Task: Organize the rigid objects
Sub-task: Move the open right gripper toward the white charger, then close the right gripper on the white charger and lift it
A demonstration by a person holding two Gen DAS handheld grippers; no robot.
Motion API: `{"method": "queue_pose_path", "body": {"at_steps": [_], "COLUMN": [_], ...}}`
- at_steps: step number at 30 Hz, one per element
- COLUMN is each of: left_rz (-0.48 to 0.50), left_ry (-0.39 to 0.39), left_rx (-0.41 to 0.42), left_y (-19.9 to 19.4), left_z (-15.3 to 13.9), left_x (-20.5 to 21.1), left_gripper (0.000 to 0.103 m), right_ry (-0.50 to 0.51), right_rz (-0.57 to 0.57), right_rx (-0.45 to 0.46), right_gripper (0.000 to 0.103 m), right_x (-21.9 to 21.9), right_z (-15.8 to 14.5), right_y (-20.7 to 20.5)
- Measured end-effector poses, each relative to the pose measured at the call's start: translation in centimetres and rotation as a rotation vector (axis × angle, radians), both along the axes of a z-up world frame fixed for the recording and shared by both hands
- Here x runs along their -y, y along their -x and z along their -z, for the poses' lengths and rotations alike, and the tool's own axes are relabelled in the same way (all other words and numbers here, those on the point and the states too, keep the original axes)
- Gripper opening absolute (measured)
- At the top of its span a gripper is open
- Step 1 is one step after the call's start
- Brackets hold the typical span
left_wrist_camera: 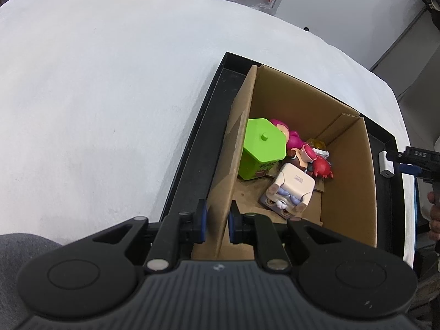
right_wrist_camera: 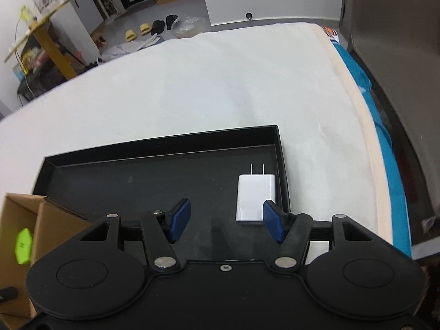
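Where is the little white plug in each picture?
Left wrist view: the white plug is at the far right edge, on the black tray's right side, beside the cardboard box, with the right claw at it.
Right wrist view: the plug lies flat in the tray's right corner, prongs pointing away, just ahead of the right claw.
Shared landmark: the black tray.

The tray point(right_wrist_camera: 165, 140) lies on the bed point(left_wrist_camera: 96, 96). The cardboard box point(left_wrist_camera: 349, 143) stands in the tray's left part, holding the lidded tub point(left_wrist_camera: 261, 148) at its left wall and 3 or so toys point(left_wrist_camera: 291, 189) beside it. The charger point(right_wrist_camera: 254, 195) lies in the tray's right end, right of the box, prongs pointing away from me.
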State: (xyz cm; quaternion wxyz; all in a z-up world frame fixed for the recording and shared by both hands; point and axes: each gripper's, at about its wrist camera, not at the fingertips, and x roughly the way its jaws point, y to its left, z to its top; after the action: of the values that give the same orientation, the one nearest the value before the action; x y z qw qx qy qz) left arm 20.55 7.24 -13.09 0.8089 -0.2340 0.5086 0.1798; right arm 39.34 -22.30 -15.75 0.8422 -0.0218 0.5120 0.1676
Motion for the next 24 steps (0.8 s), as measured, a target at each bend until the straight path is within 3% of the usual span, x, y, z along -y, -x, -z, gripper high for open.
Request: {"method": "queue_pose_path", "body": {"at_steps": [13, 14, 15, 24], "left_rz": [0.002, 0.002, 0.001, -0.006], "left_ry": [-0.018, -0.017, -0.016, -0.019], "left_rx": [-0.003, -0.003, -0.003, -0.005], "left_y": [-0.3, -0.3, -0.3, -0.2], "left_z": [0.0, -0.1, -0.1, 0.1], "left_x": [0.3, 0.3, 0.3, 0.3], "left_gripper": [0.013, 0.013, 0.013, 0.013], "right_ry": [0.142, 0.159, 0.163, 0.081], "right_rz": [0.010, 0.013, 0.021, 0.016], "right_rx": [0.011, 0.021, 0.022, -0.064], "right_gripper": [0.054, 0.049, 0.036, 0.036], "right_x": [-1.5, -1.6, -1.5, -0.6], "right_z": [2.6, 2.7, 2.7, 1.9], "right_y": [-1.2, -1.1, -1.1, 0.1]}}
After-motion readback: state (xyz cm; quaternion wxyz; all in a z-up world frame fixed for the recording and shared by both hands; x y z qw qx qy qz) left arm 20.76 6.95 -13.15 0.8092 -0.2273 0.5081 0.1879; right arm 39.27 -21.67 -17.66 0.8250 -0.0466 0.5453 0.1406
